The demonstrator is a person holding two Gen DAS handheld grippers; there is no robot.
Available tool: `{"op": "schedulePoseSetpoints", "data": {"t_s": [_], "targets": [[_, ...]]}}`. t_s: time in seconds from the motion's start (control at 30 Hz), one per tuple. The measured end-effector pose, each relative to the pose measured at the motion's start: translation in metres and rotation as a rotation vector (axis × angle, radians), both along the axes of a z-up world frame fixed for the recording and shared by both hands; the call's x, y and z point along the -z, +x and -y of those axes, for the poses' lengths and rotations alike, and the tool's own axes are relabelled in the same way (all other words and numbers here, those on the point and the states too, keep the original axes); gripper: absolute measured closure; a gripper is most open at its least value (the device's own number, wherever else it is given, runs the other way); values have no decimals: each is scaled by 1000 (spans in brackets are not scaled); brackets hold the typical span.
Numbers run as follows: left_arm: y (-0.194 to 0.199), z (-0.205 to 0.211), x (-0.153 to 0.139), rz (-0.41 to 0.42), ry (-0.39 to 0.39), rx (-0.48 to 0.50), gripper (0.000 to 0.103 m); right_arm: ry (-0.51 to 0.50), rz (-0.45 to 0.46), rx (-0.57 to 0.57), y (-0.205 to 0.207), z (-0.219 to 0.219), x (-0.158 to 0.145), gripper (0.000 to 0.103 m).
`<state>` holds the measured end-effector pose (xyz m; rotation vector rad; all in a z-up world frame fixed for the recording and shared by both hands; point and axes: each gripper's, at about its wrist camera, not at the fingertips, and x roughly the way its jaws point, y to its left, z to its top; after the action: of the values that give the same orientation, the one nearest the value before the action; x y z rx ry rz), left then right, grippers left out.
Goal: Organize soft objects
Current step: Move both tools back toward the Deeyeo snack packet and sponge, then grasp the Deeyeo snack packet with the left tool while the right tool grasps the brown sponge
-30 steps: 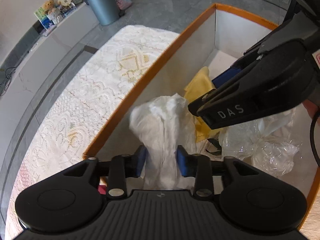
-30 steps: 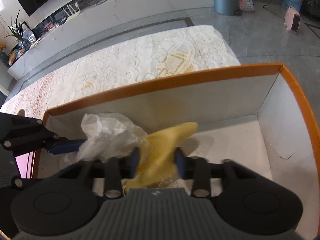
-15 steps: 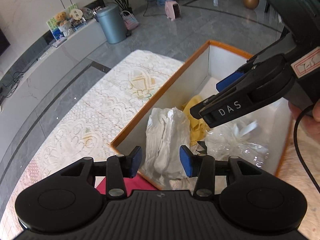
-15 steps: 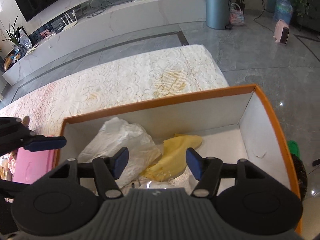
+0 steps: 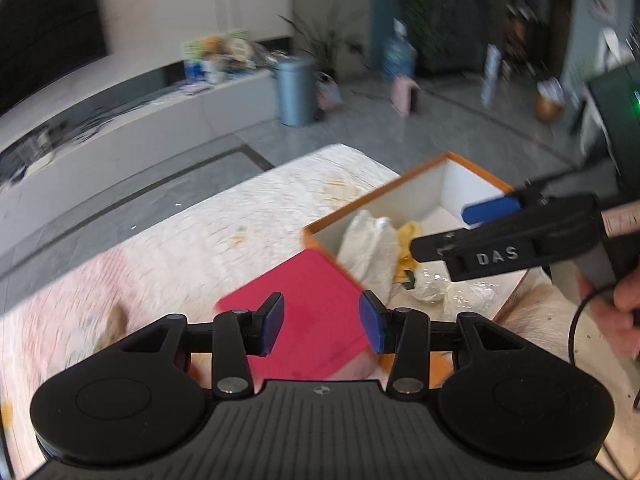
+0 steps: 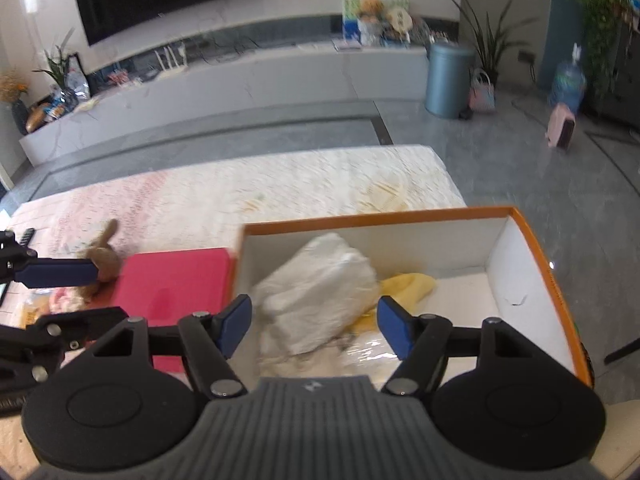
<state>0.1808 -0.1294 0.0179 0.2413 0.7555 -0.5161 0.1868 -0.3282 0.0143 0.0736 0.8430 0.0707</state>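
Observation:
An orange-rimmed white box (image 6: 516, 272) (image 5: 376, 196) on the lace-covered table holds a white cloth bundle (image 6: 320, 304) (image 5: 368, 248), a yellow cloth (image 6: 408, 286) (image 5: 408, 236) and a clear plastic bag (image 5: 460, 296). My right gripper (image 6: 315, 326) hovers above the box, its jaws opening, with nothing between the pads; in the left wrist view the right gripper (image 5: 464, 228) sits over the box. My left gripper (image 5: 322, 320) stands open and empty above a pink flat box (image 5: 304, 312) (image 6: 176, 284) beside the white box.
A brown plush toy (image 6: 104, 256) lies left of the pink box on the lace tablecloth (image 6: 320, 184). A person's hand (image 5: 624, 312) holds the right gripper's handle. A blue bin (image 6: 446, 80) and a long white bench (image 6: 240, 84) stand on the floor beyond.
The left gripper released the white bundle and the right released the yellow cloth; both now lie in the box. Both grippers rose and drew back, jaws wider.

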Motion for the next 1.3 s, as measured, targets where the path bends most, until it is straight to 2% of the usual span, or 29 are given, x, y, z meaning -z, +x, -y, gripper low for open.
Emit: {"op": "schedulePoseSetpoints", "data": {"t_s": [0.17,0.3,0.47,0.6,1.0,1.1,1.3], "targets": [[-33,-58,5,38,-109,-170,51,44,80,-20,-36,-44,0,32],[-50,-98,10,56,-162,-295,51,62,136,-35,-63,-85,5,32],[-62,-140,16,74,-195,-411,51,76,199,-70,-86,-130,14,32],[-69,-171,28,72,-161,-485,51,53,239,-131,-94,-170,22,32],[-68,-256,67,-34,-180,-633,51,-26,134,-283,-51,-254,75,33],[-57,-270,75,-76,-209,-639,38,-44,108,-297,-36,-265,88,33],[-22,-274,85,-146,-174,-650,27,-97,73,-308,-2,-281,107,31]]}}
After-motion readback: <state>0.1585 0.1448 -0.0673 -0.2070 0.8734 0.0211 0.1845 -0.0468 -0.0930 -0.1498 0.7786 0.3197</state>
